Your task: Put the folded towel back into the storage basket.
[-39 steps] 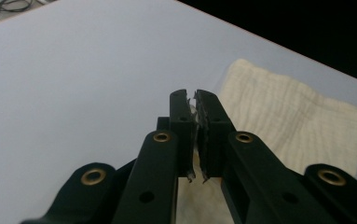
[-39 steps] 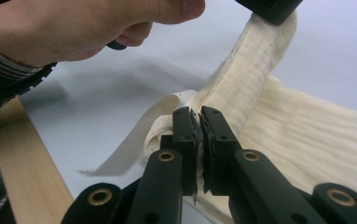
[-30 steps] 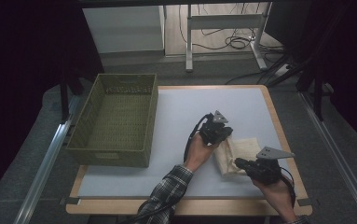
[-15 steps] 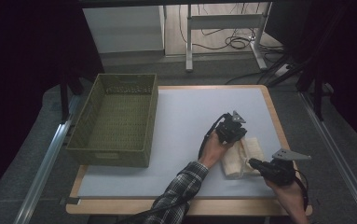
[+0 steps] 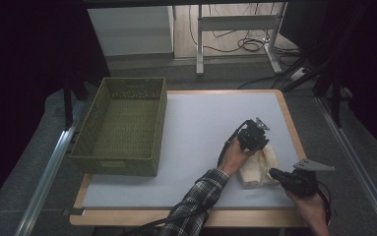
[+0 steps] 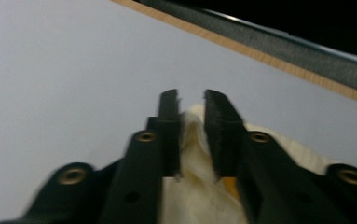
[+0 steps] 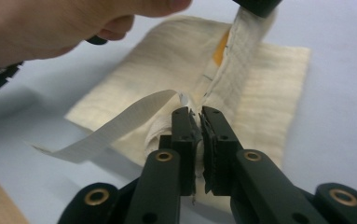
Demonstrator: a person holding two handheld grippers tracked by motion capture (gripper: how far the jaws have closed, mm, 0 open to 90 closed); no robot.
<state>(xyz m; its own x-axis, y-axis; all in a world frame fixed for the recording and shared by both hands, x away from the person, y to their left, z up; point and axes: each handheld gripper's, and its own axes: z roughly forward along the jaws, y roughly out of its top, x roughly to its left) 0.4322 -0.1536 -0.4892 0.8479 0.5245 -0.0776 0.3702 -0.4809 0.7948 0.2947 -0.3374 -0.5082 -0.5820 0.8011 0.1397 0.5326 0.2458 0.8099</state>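
Both grippers pinch one soft, cream ribbed cloth (image 5: 261,166): right gripper (image 7: 197,122) clamps its near hem, left gripper (image 6: 190,122) its far fold; a loose tape strip (image 7: 120,122) trails beside; bare smooth table (image 5: 196,128) lies beyond, woven basket (image 5: 122,129) well apart

Your table (image 5: 191,123): pale blue-grey mat inside a light wood rim. Green woven basket (image 5: 122,125) sits at nine o'clock, its left side at the table's left edge. Cream cloth (image 5: 260,167) lies on the mat at four o'clock, well apart from the basket, near the right rim.
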